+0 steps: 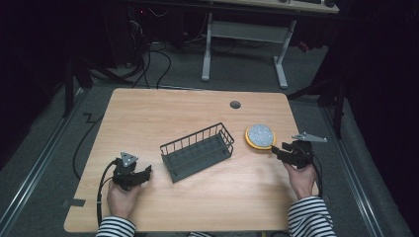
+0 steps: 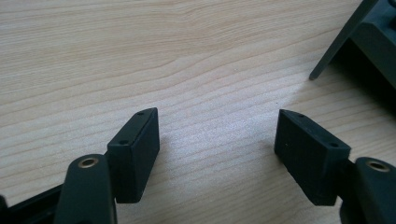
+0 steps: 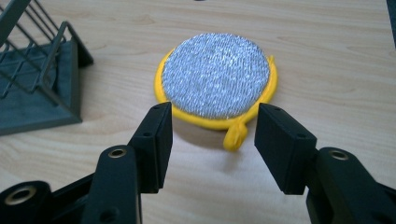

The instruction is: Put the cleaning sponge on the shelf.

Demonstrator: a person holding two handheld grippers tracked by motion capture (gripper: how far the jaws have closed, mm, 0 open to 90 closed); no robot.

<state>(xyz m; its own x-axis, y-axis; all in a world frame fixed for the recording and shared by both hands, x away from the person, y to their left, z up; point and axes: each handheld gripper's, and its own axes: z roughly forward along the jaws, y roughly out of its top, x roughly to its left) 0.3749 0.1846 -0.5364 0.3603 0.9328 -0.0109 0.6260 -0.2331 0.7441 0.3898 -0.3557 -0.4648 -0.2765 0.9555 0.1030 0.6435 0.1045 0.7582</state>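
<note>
We hold the right gripper (image 3: 212, 140) with its jaws spread, just before the round yellow scrubber (image 3: 215, 84), which lies flat on the table (image 1: 197, 106) beside the dark wire basket (image 1: 197, 151). Our left gripper (image 2: 217, 154) is also spread, over bare wood, gripping nothing.

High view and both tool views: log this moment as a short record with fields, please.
surface: wooden table
basket: dark wire basket, mid-table, nothing seen inside
scrubber: round yellow-rimmed scouring pad, flat on the table, right of the basket
left tool: open, over bare wood, left of the basket
right tool: open, aimed at the pad's near edge, not gripping
</note>
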